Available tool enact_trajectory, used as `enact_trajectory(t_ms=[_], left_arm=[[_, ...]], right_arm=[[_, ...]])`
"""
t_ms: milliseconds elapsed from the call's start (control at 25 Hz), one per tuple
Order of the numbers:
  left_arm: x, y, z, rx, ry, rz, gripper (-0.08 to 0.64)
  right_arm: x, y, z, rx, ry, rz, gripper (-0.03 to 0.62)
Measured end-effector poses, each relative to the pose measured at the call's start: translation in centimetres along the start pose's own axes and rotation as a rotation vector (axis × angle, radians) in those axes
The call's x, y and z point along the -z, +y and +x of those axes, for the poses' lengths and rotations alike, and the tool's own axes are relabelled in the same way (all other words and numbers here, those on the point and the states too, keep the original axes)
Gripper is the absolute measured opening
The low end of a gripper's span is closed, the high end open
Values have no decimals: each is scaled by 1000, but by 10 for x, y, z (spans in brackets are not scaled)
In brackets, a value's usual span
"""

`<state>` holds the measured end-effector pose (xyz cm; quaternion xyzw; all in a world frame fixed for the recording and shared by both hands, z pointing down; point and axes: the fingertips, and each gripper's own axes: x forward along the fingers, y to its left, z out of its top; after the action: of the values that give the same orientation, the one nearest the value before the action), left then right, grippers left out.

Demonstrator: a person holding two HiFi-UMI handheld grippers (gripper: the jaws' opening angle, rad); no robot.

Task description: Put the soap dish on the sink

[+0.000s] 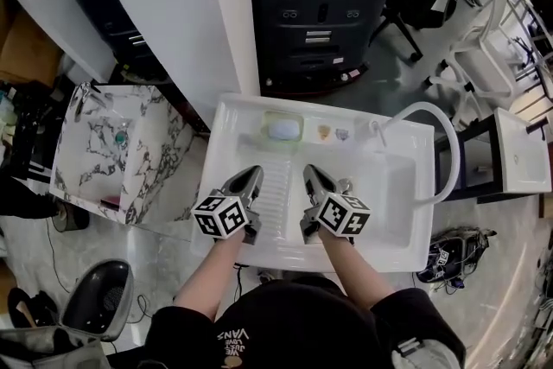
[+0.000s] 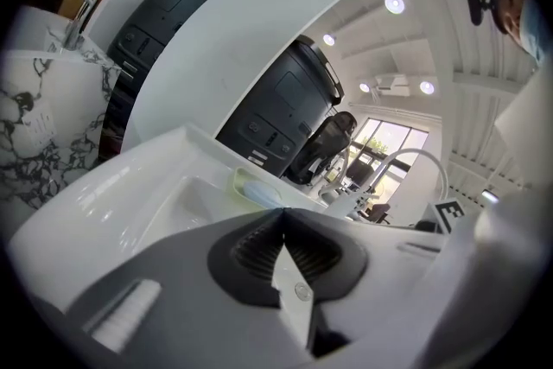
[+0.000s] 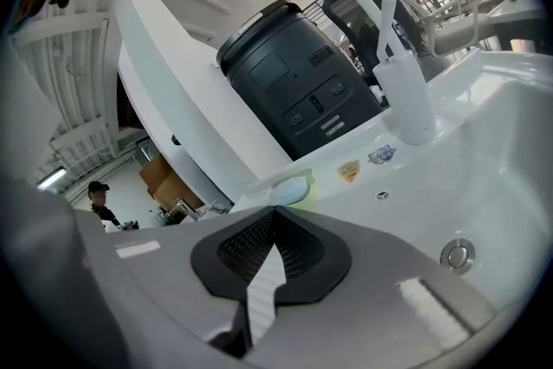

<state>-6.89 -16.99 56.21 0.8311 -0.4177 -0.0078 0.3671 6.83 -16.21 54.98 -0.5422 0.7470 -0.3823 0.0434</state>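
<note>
The soap dish (image 1: pixel 282 129), pale green with a bluish bar in it, sits on the back ledge of the white sink (image 1: pixel 404 258). It is left of two small stickers (image 1: pixel 333 133) and well apart from the tap (image 1: pixel 381 130). It looks level, though from here I cannot be sure it rests fully flat. Both grippers hang over the ribbed slope in front of it, clear of the dish. The left gripper (image 1: pixel 252 175) has its jaws pressed together on nothing, and the right gripper (image 1: pixel 311 173) likewise. The placing seems done, so the step in hand is to leave cleanly: draw both grippers up and away from the ledge without brushing the dish or the tap.
</note>
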Motion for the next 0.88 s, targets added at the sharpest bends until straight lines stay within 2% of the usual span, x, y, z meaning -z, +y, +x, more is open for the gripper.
enact_trajectory(t_ms=[360,600,880], left_arm=[[11,-15,-35,14,1,25,54],[18,-21,-61,-13,-2,69,52],[29,-25,-94,-10,-9,70,52]], right_arm=[[15,20,-32,-12,-17,-21,2],[29,30,-53,1,-9,-74,2],[48,43,-76,6,5,-103,2]])
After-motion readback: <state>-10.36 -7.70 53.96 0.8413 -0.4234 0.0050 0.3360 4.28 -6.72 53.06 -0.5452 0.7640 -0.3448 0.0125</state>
